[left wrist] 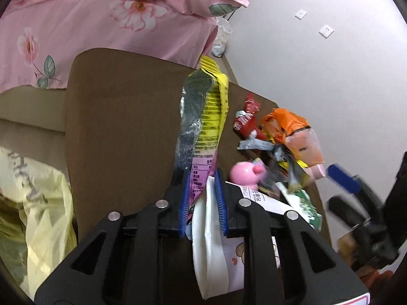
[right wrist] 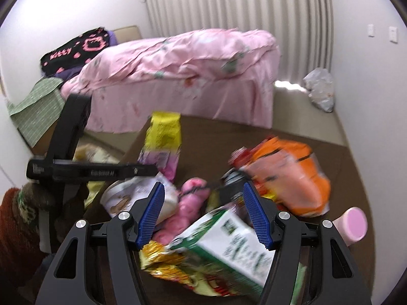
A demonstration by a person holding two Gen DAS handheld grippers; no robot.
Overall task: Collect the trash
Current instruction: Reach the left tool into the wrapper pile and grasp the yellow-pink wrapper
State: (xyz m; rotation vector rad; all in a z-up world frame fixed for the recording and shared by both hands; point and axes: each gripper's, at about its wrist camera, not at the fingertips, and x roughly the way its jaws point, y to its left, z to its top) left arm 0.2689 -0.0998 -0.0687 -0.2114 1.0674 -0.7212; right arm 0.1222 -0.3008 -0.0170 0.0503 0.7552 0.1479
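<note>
My left gripper is shut on a yellow and purple snack wrapper and holds it upright above the brown table; the wrapper also shows in the right wrist view. A pile of trash lies to its right: an orange bag, a red wrapper, a green and white carton, a gold wrapper. My right gripper is open and empty over the pile, above a pink toy.
A pale yellow bag hangs left of the table. A pink bottle lies at the table's right. A bed with pink floral covers stands behind. A white bag sits on the floor by the curtain.
</note>
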